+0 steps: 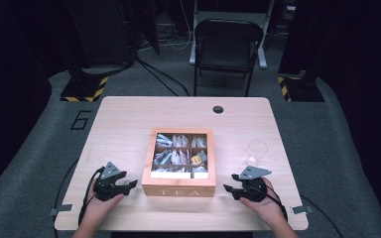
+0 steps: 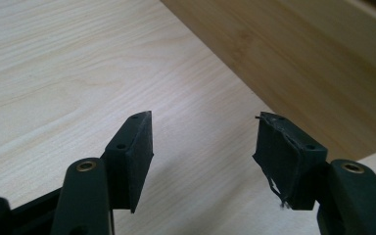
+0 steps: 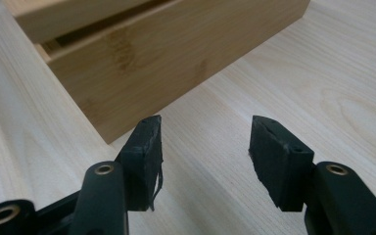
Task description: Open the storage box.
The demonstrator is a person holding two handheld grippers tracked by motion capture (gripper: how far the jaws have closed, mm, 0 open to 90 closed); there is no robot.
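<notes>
On the counter (image 1: 129,119), the left tool (image 1: 132,184) and right tool (image 1: 226,187) flank the wooden tea box (image 1: 178,190), both released, grasping nothing.

The box (image 2: 293,58) beyond the left gripper (image 2: 203,147) is cut off by the frame's top and right edges; its packets (image 1: 178,148) are too small to read

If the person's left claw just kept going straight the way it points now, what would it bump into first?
Most likely the wooden tea box. The left claw lies low over the table, jaws apart with nothing between them, aimed at the box's left side wall, which rises close ahead in the left gripper view. The exact gap is hard to judge.
</notes>
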